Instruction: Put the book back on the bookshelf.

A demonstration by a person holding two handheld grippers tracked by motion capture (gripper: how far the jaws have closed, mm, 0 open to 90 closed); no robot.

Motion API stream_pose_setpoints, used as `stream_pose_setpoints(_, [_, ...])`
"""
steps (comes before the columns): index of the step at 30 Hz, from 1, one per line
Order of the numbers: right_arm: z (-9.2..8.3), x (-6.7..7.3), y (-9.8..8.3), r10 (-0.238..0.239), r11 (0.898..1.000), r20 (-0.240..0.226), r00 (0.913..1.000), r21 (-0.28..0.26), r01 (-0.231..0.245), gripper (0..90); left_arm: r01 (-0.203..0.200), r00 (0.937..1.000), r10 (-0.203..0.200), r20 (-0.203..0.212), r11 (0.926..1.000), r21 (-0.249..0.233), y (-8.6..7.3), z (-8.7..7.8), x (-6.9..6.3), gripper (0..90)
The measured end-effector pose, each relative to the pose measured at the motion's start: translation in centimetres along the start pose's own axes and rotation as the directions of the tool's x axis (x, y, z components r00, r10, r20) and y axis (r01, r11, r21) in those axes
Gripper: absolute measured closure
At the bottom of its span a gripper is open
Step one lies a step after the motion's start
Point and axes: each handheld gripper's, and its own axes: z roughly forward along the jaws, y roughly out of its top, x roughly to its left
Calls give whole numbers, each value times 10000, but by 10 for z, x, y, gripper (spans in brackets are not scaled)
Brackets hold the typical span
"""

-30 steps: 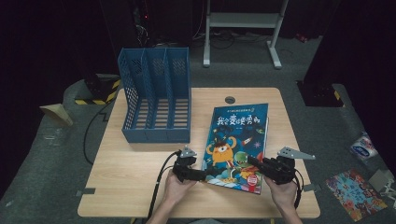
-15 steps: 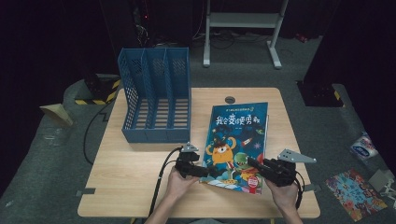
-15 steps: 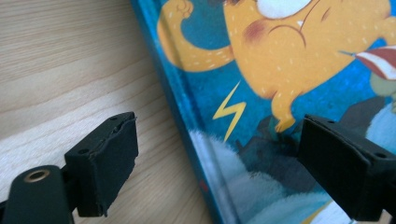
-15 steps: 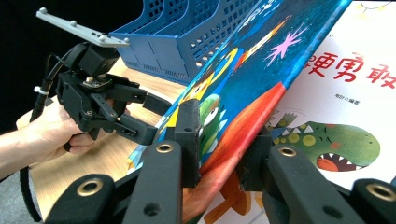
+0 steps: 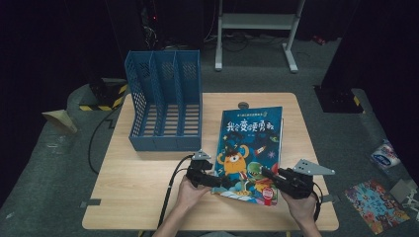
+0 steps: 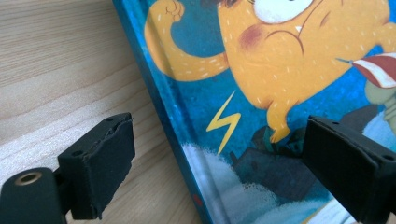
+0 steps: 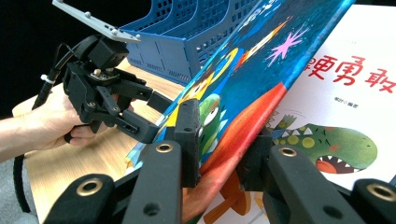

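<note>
A blue picture book [image 5: 252,143] with an orange monster on its cover lies on the wooden table [image 5: 143,192], right of a blue file rack [image 5: 165,98]. My right gripper [image 5: 267,173] is shut on the front cover [image 7: 261,70] at its near edge and holds it lifted off the white title page [image 7: 355,70]. My left gripper [image 5: 222,181] is open at the book's near left corner. Its jaws have just been opening, and the book's spine edge [image 6: 187,154] lies between the pads [image 6: 100,163] without touching them. The right gripper view shows the left gripper [image 7: 156,116] beyond the raised cover.
The three-slot file rack [image 7: 187,28] stands at the table's back left. A small round grommet [image 5: 243,105] sits behind the book. A white metal stand [image 5: 257,22] is on the floor beyond the table, and a colourful booklet [image 5: 378,205] lies on the floor at right.
The left gripper's jaws stand a little wider at the book's left edge. Both hands and the book have stayed nearly where they were.
</note>
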Motion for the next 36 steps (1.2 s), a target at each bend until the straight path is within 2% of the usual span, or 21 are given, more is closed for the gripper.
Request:
stream_pose_setpoints(5, [-1,2,1,-292,9996,-44,9996,4,292,737,233,9993,-227,291,9995,-201,2,1,3,95])
stream_pose_setpoints(9, [-2,2,2,-430,9991,-124,9990,13,430,736,74,9992,-67,386,9998,-161,11,2,3,88])
stream_pose_setpoints(10, [-3,2,2,-459,9989,-124,9989,5,460,736,175,9986,-160,508,9994,-295,12,3,4,88])
stream_pose_setpoints(15, [-4,3,1,-591,9983,-230,9980,-34,590,736,524,9938,-491,993,9981,-314,13,5,9,83])
stream_pose_setpoints(20, [-5,3,1,-793,9968,-398,9961,-69,791,736,487,9895,-421,1381,9978,-444,17,6,6,94])
stream_pose_setpoints(23, [-5,3,1,-882,9961,-420,9952,-98,879,735,333,9896,-291,1410,9991,-271,21,8,4,67])
stream_pose_setpoints(29, [-6,1,0,-954,9954,-585,9937,-177,945,734,474,9884,-431,1459,9985,-263,21,7,3,76])
stream_pose_setpoints(31, [-6,0,0,-1015,9948,-620,9929,-171,1007,734,587,9871,-526,1514,9976,-362,21,5,4,103])
stream_pose_setpoints(36, [-8,-3,2,-1072,9942,-829,9908,-102,1068,738,523,9889,-436,1423,9969,-582,18,-1,5,178])
